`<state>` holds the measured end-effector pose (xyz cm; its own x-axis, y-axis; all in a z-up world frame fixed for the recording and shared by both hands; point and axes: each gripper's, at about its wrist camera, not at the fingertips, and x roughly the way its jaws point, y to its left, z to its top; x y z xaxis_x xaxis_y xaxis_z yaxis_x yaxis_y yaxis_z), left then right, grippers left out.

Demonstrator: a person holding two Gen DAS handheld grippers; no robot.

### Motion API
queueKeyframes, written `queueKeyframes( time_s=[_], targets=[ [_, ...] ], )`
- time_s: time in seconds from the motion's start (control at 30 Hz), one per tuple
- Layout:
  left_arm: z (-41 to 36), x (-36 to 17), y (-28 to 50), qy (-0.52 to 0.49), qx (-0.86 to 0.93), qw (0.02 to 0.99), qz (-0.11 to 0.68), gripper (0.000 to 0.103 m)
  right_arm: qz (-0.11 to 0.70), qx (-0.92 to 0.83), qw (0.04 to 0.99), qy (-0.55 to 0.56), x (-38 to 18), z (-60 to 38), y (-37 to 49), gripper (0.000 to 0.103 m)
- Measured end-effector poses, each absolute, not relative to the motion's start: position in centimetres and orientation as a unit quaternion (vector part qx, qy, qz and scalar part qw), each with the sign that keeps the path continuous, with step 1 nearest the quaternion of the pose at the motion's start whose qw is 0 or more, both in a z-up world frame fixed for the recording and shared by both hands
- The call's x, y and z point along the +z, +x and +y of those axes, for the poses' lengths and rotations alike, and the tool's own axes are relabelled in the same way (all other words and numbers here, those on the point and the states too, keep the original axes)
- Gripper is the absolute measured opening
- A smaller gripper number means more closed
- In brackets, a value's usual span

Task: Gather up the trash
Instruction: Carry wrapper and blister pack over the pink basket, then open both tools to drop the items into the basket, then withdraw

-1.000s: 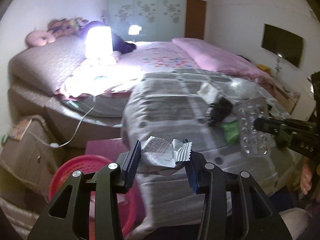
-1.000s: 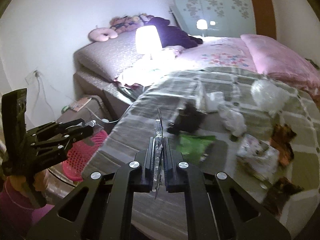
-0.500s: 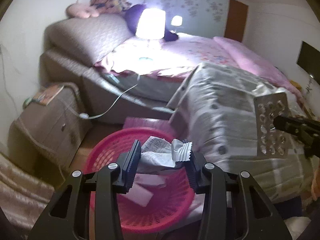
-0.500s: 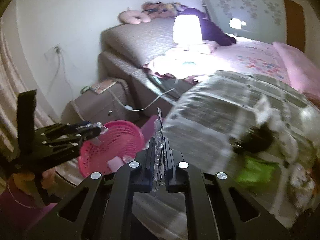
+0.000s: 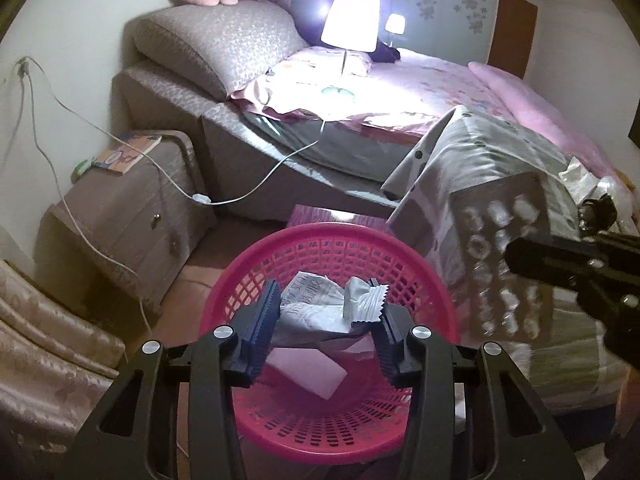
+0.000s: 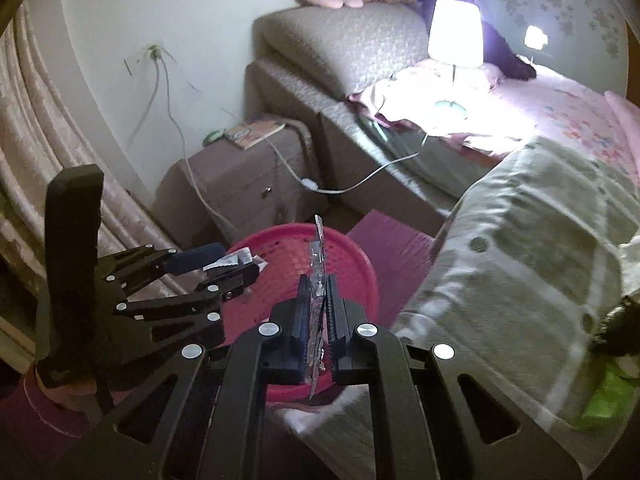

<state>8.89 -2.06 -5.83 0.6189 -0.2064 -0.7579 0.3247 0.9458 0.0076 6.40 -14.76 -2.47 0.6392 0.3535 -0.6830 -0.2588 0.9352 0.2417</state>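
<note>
My left gripper (image 5: pixel 326 304) hangs over the pink mesh basket (image 5: pixel 320 233) with a crumpled white wrapper (image 5: pixel 320 308) between its pads. Its jaws are opening, and the wrapper still touches both pads. White paper scraps (image 5: pixel 310 372) lie in the basket. My right gripper (image 6: pixel 318 300) is shut on a clear blister pack (image 6: pixel 319 256), seen edge-on, just right of the basket (image 6: pixel 280 242). In the left wrist view the blister pack (image 5: pixel 500 240) faces me flat, at the right, beside the basket's rim. In the right wrist view the left gripper (image 6: pixel 236 264) reaches in from the left.
A brown bedside cabinet (image 5: pixel 120 216) with a book stands left of the basket, and a white cable (image 5: pixel 240 196) trails across it. A purple box (image 6: pixel 394 240) sits behind the basket. The bed with its checked blanket (image 6: pixel 532 248) rises on the right, and a lit lamp (image 5: pixel 350 24) stands on it.
Both grippers swung left from over the blanket to the basket. The left now hangs over its middle with the wrapper; the right followed with the blister pack to its right rim.
</note>
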Motion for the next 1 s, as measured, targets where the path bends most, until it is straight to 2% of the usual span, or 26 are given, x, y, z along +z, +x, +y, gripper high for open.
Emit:
queueKeyframes(
  time_s=[0.13,0.2,0.27,0.47,0.6,0.67,1.0],
  targets=[
    [-1.9,-6.1,9.2,0.070,-0.142,0.896,0.415,0.050,0.403,0.170,0.897,0.067,-3.3,-14.3,7.4,0.010],
    [-1.7,-6.3,9.4,0.067,-0.139,0.896,0.417,0.055,0.407,0.169,0.895,0.074,-3.6,-14.4,7.5,0.018],
    [-1.6,-6.4,9.3,0.066,-0.137,0.896,0.417,0.058,0.409,0.166,0.894,0.083,-3.8,-14.7,7.6,0.031],
    [-1.6,-6.3,9.3,0.064,-0.135,0.897,0.416,0.067,0.404,0.155,0.896,0.099,-4.0,-15.9,7.1,0.049],
    [-1.6,-6.2,9.2,0.061,-0.134,0.899,0.412,0.070,0.401,0.149,0.898,0.104,-4.0,-16.6,6.6,0.053],
    [-1.7,-6.2,9.3,0.060,-0.133,0.900,0.412,0.071,0.396,0.144,0.900,0.109,-4.0,-17.0,6.2,0.059],
    [-2.8,-6.1,8.7,0.070,-0.145,0.901,0.403,0.073,0.377,0.120,0.909,0.134,-3.5,-19.5,4.4,0.074]
  ],
)
